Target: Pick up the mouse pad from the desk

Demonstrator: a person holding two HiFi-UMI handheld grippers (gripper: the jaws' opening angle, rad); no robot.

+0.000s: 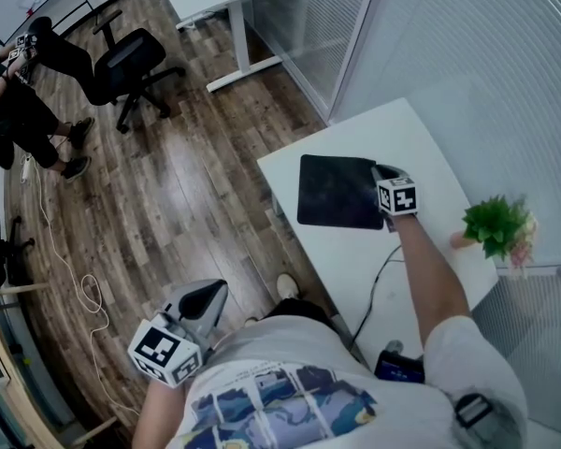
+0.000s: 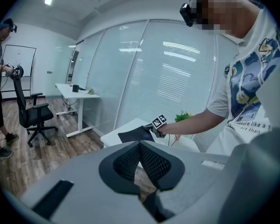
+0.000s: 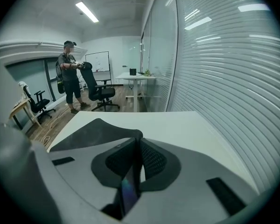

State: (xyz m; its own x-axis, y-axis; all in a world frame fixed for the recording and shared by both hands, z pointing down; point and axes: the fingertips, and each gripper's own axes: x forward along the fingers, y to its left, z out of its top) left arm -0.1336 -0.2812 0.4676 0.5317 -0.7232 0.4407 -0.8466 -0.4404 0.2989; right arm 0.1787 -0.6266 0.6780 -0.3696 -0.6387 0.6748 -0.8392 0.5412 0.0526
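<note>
Clamping mouse pad by its edge, right claw hovers above desk.

Bare desk beyond the mouse pad gives open passage. Potted plant and glass partition block the right side.

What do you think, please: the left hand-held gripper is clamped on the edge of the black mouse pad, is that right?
Not quite: it is the right hand-held gripper that is clamped on the edge of the black mouse pad, as the right gripper view shows. The left hand-held gripper is shut on nothing, well away from the pad.
</note>
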